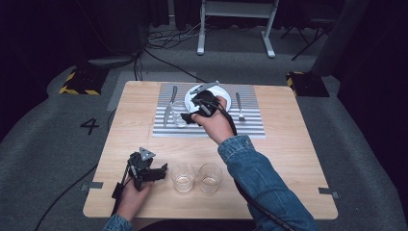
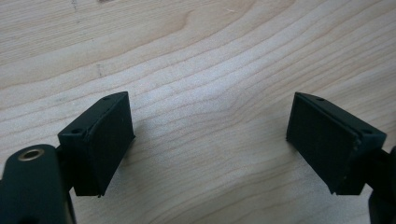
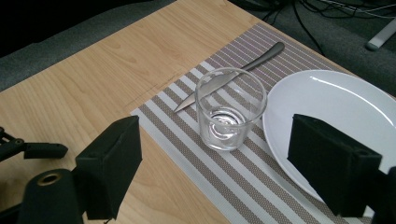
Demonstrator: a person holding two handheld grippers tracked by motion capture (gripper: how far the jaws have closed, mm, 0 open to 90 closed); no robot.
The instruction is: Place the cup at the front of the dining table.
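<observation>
A clear glass (image 1: 179, 114) (image 3: 230, 114) stands upright on the striped placemat (image 1: 250, 126) (image 3: 187, 158), between a knife (image 1: 170, 106) (image 3: 261, 58) and a white plate (image 1: 226, 96) (image 3: 336, 102). My right gripper (image 1: 192, 115) (image 3: 215, 140) hovers just near of the glass, above the mat, open, with nothing between its jaws. My left gripper (image 1: 162, 172) (image 2: 208, 140) rests low over the bare wooden table (image 2: 201, 56) at the front left, open and empty.
Two more clear glasses (image 1: 183, 177) (image 1: 210, 176) stand side by side near the table's front edge, just right of the left gripper. A fork (image 1: 239, 107) lies on the mat right of the plate. Cables and a frame's legs (image 1: 235, 29) lie beyond the table.
</observation>
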